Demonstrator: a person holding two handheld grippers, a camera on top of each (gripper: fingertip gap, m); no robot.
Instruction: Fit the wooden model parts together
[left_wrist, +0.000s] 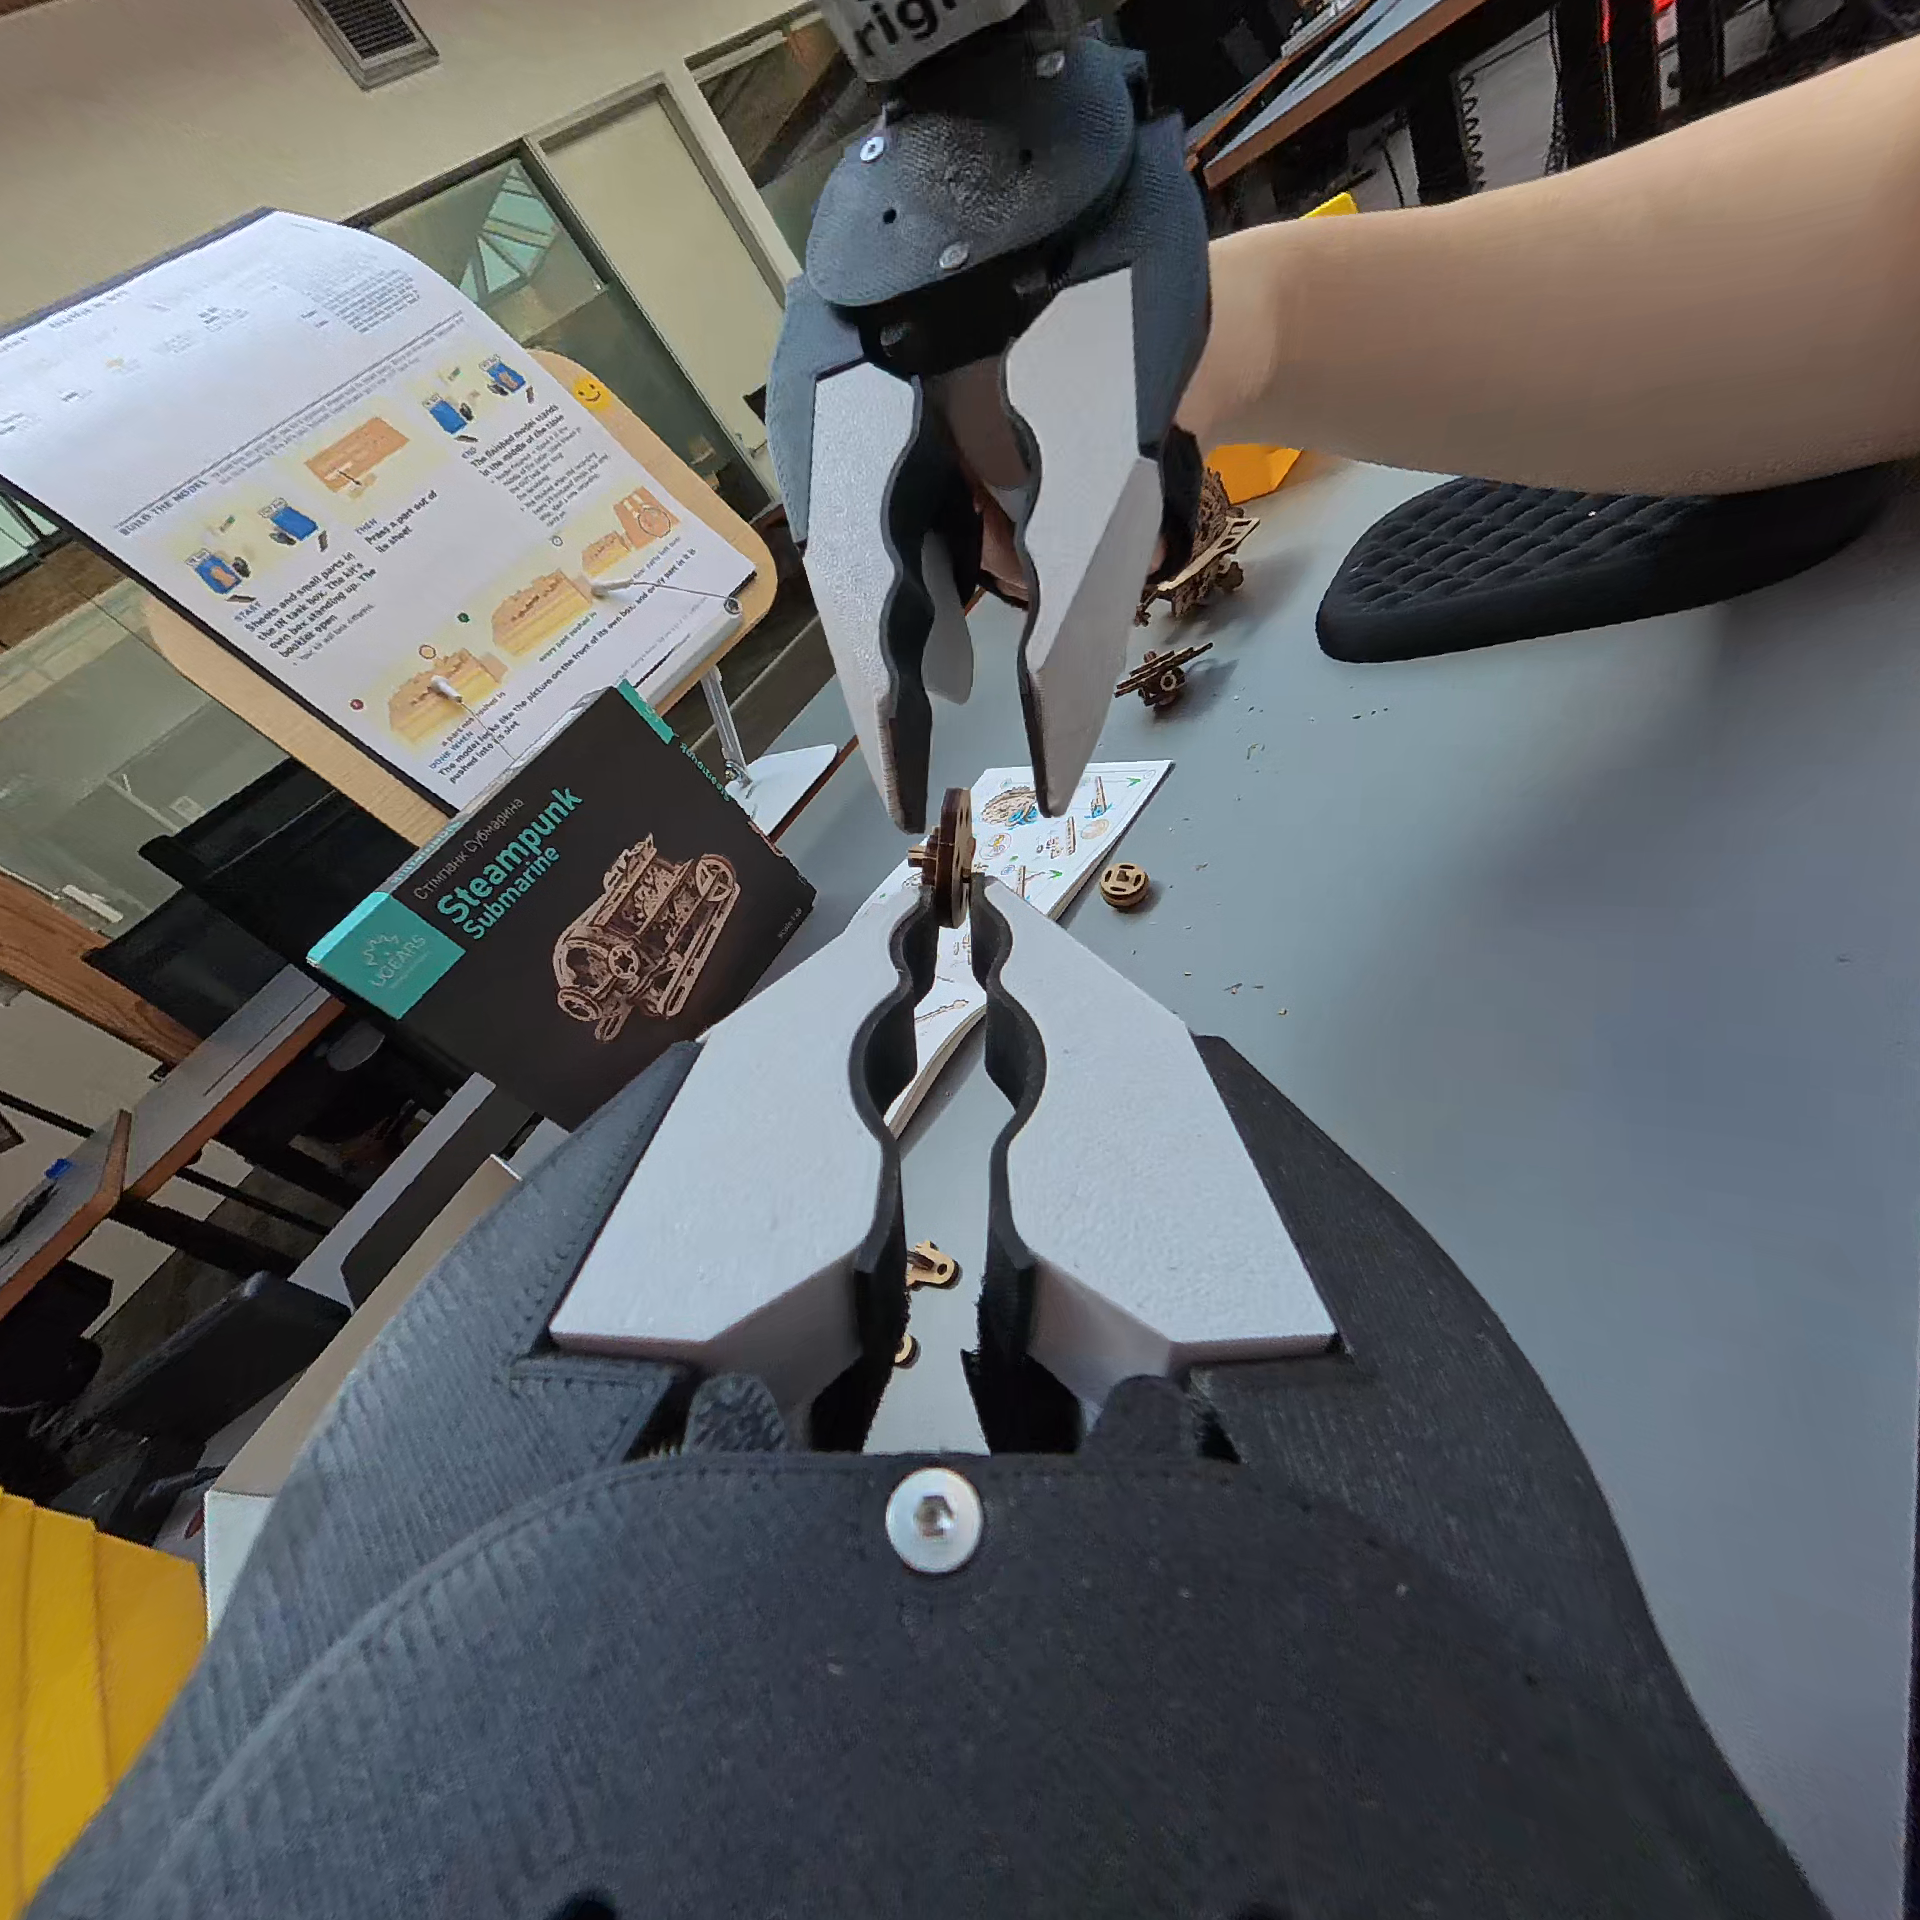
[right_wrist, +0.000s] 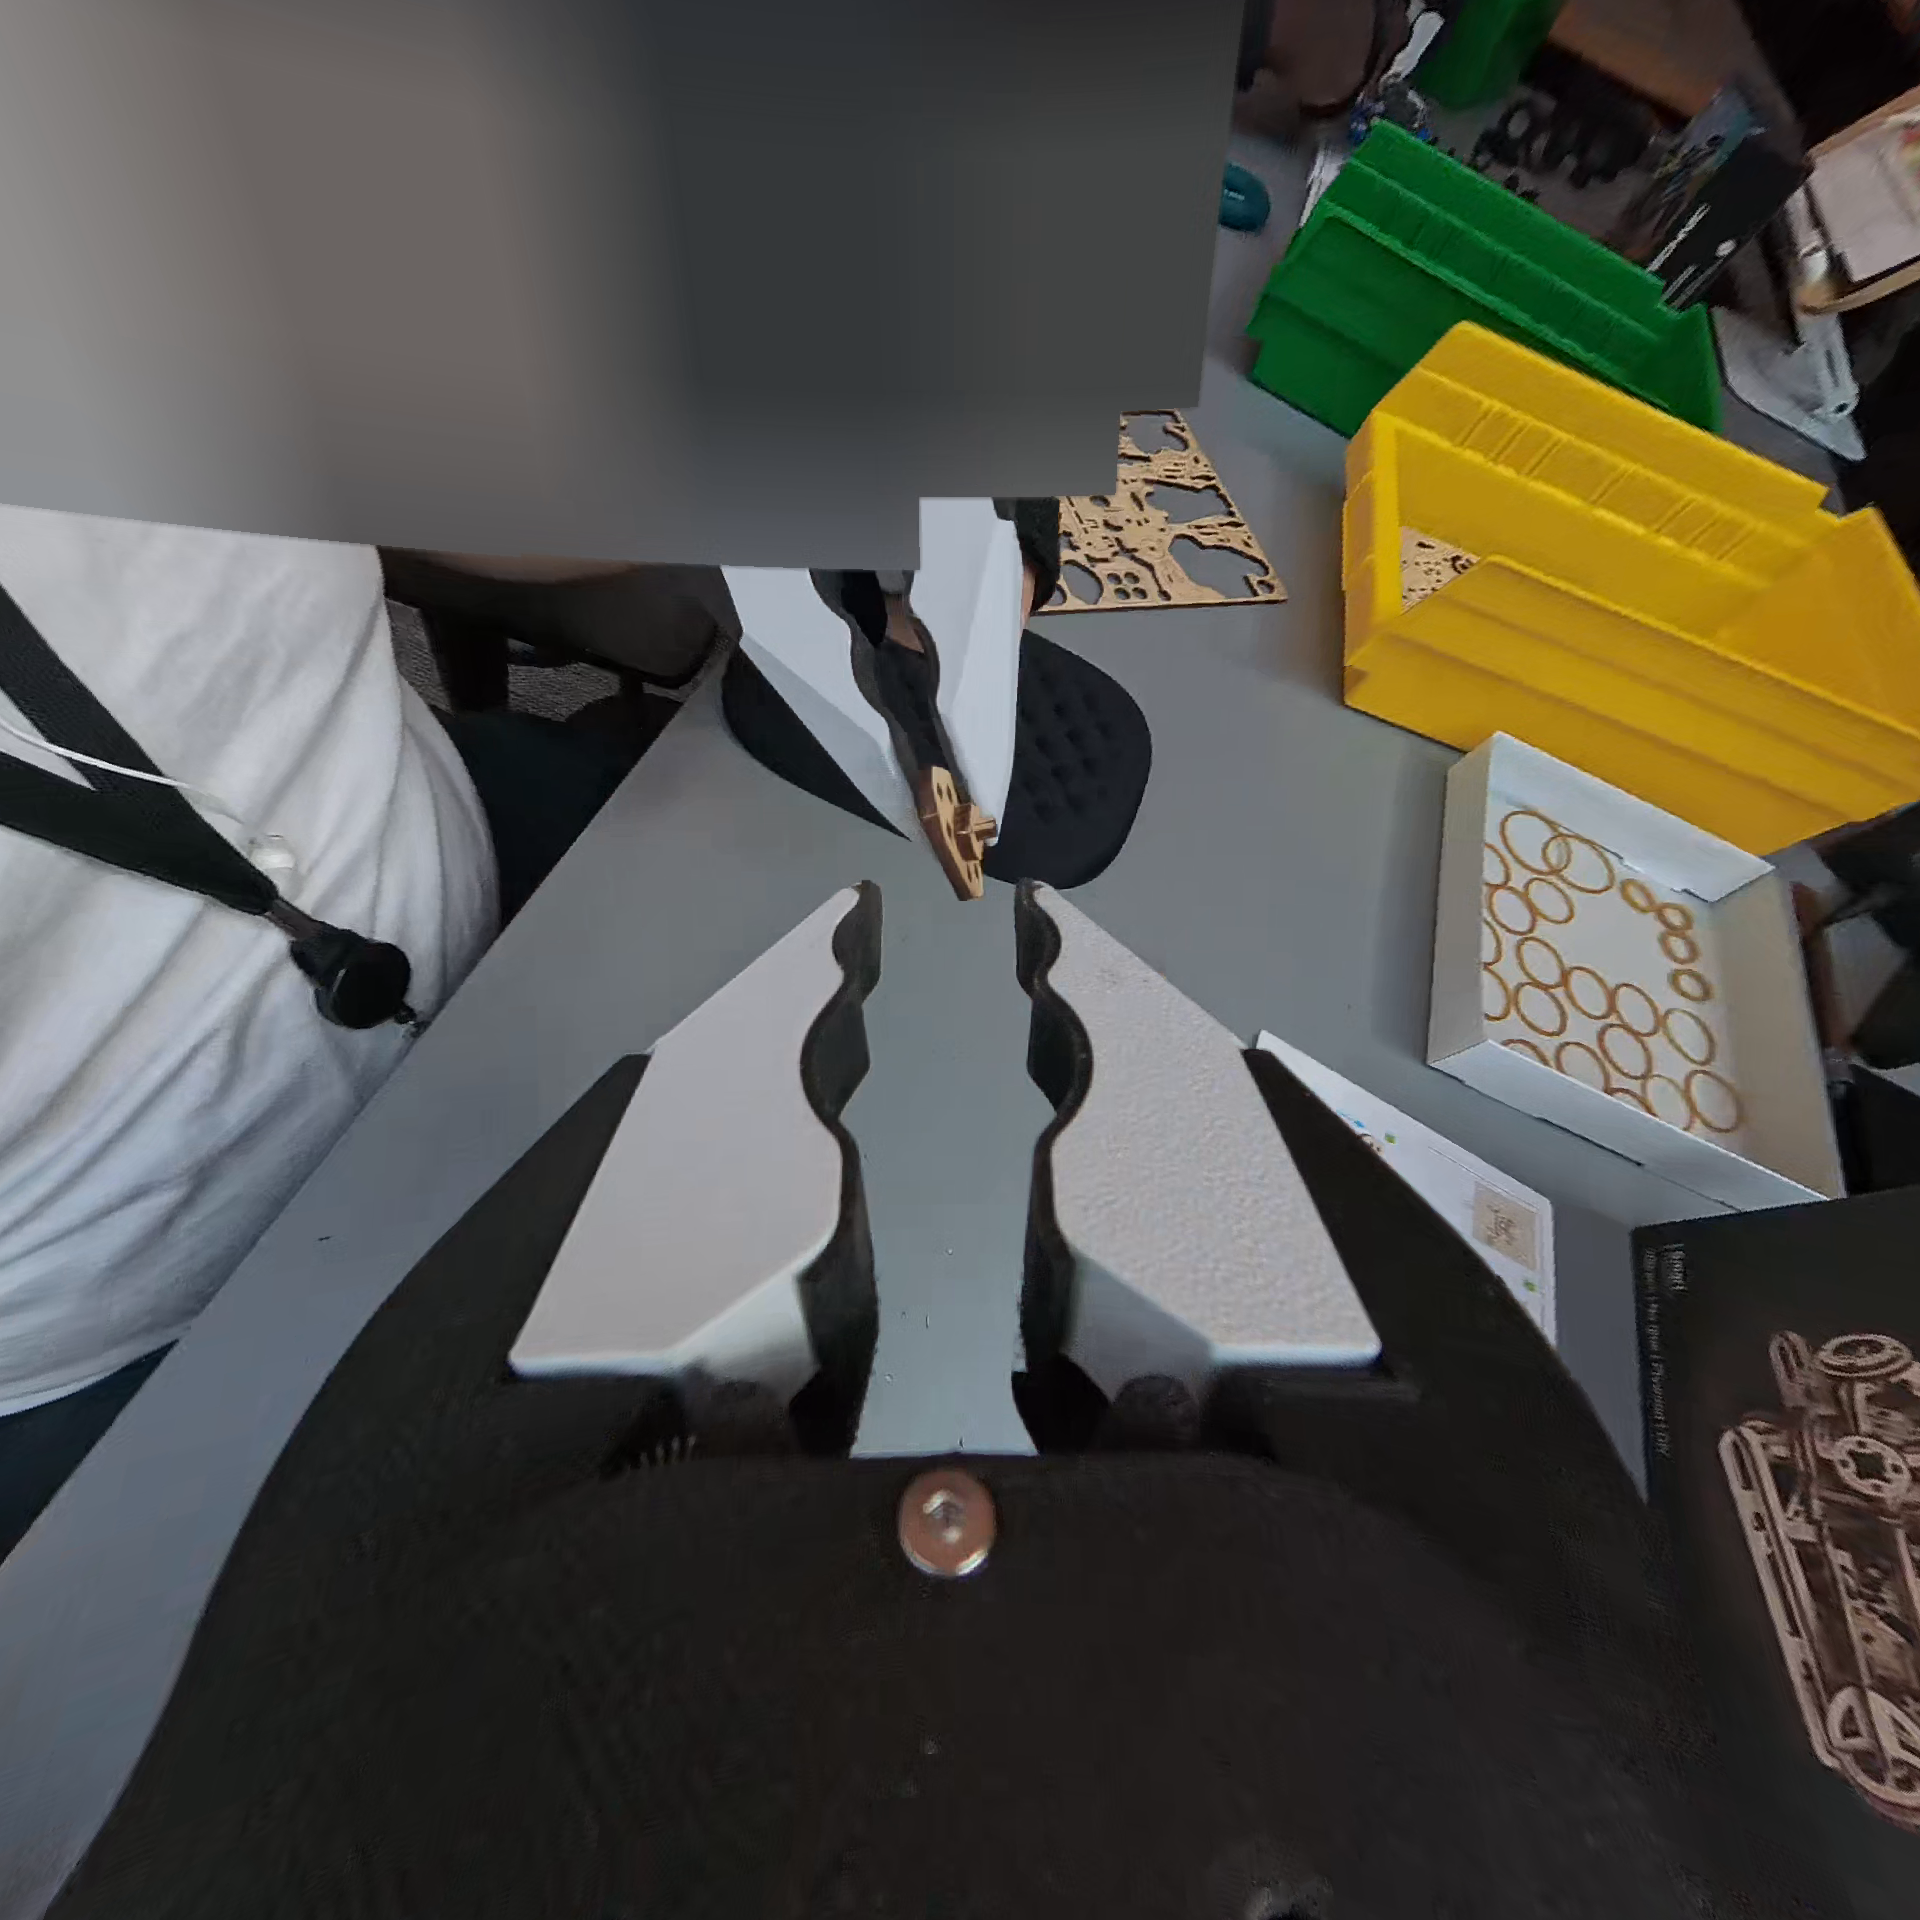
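Left claw: my left claw (left_wrist: 948, 894) pinches a wooden disc (left_wrist: 952, 854) at its tips; the disc stands on edge with a small peg through its middle.
Right claw: my right claw (right_wrist: 948, 894) is parted and holds nothing; in the left wrist view it comes down from above (left_wrist: 977, 810), its tips either side of the disc's upper rim. I cannot tell whether they touch it.
Disc from the other side: in the right wrist view the disc (right_wrist: 958, 831) hangs just beyond my right tips, held by the left claw (right_wrist: 961, 821).
Worktop: plain grey (left_wrist: 1558, 1143), with wood crumbs scattered on it.
Loose parts: a small wheel (left_wrist: 1123, 885) lies just beside an open booklet (left_wrist: 1060, 831); a spoked piece (left_wrist: 1162, 675) and a part-built model (left_wrist: 1205, 561) sit farther back.
Pads: a black quilted rest (left_wrist: 1579, 561) lies under a person's forearm (left_wrist: 1558, 312); another (right_wrist: 1070, 769) lies near the edge by a person in a white shirt (right_wrist: 208, 935).
Box: a dark kit box (left_wrist: 582, 914) stands tilted at the left edge, in front of an instruction sheet (left_wrist: 343, 488) on a stand.
Right side: yellow bins (right_wrist: 1621, 603), green bins (right_wrist: 1475, 270), a white tray (right_wrist: 1455, 935) of rubber bands, and a punched-out wooden sheet (right_wrist: 1153, 530).
Room: glazed partitions and other desks behind.
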